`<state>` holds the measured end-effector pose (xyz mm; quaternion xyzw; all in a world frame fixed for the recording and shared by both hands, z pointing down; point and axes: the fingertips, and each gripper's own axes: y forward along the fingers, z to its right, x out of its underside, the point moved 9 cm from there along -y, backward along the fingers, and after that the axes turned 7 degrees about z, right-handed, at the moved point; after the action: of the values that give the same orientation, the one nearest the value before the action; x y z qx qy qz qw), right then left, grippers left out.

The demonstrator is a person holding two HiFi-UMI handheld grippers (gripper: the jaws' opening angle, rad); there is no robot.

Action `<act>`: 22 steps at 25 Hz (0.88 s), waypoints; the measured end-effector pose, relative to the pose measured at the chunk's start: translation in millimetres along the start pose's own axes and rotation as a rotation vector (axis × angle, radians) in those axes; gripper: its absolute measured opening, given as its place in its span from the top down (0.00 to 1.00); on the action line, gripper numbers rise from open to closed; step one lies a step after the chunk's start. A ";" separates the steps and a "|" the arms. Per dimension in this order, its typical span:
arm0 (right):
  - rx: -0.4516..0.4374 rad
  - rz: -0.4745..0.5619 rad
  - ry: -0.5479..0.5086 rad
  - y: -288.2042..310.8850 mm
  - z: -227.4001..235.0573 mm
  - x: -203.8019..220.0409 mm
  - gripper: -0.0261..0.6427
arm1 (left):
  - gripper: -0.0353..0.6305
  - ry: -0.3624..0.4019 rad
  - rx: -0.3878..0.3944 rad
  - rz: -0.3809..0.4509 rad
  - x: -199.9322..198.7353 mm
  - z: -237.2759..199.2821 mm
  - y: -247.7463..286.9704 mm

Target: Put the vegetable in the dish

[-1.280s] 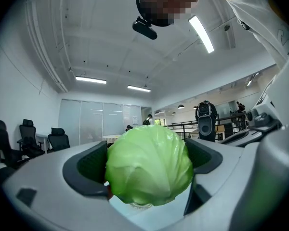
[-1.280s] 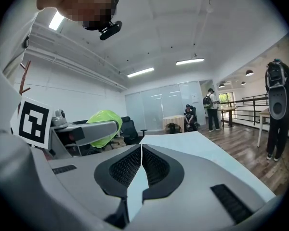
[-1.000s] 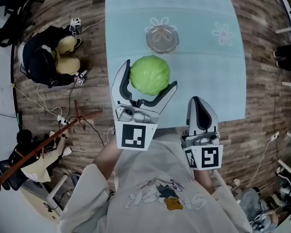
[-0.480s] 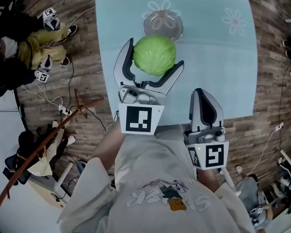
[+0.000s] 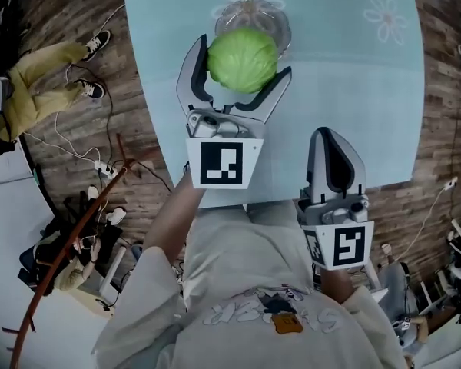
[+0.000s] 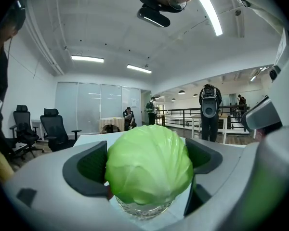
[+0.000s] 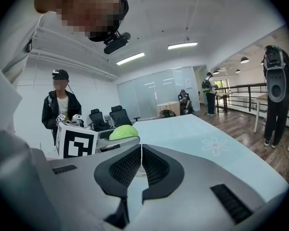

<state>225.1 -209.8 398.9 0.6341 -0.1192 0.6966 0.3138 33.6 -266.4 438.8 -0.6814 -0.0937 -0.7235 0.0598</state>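
Note:
A round green cabbage [image 5: 242, 58] is held between the jaws of my left gripper [image 5: 237, 71], which is shut on it. It hangs over the near side of a clear glass dish [image 5: 274, 23] on the pale blue table [image 5: 353, 106]. In the left gripper view the cabbage [image 6: 149, 165] fills the gap between the jaws, and the dish [image 6: 143, 210] shows just beneath it. My right gripper [image 5: 334, 160] is shut and empty, near the table's front edge; its own view shows the jaws [image 7: 141, 165] pressed together and the cabbage [image 7: 123, 132] off to the left.
The table carries printed white flowers [image 5: 386, 15]. Wooden floor with cables [image 5: 77, 141] lies to the left, where a person's legs and shoes [image 5: 58, 71] show. Office chairs [image 6: 50, 129] and people stand far off in the room.
My left gripper has carried the cabbage away from me, from the table's middle to over the glass dish. The right gripper has stayed near the front edge, still shut.

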 end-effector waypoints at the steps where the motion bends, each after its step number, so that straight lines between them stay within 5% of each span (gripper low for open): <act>1: 0.006 -0.003 0.002 3.8 2.9 2.7 0.93 | 0.17 -0.003 0.001 -0.007 5.9 -1.0 4.4; 18: 0.028 -0.023 0.032 25.0 27.5 36.1 0.93 | 0.17 -0.024 0.022 -0.122 75.8 3.7 49.0; 22: 0.026 -0.027 0.040 22.8 31.5 43.4 0.93 | 0.17 0.033 0.066 -0.125 92.9 4.7 61.8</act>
<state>237.2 -232.8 451.1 0.6255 -0.0954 0.7064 0.3172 45.4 -321.8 535.0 -0.6599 -0.1589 -0.7333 0.0385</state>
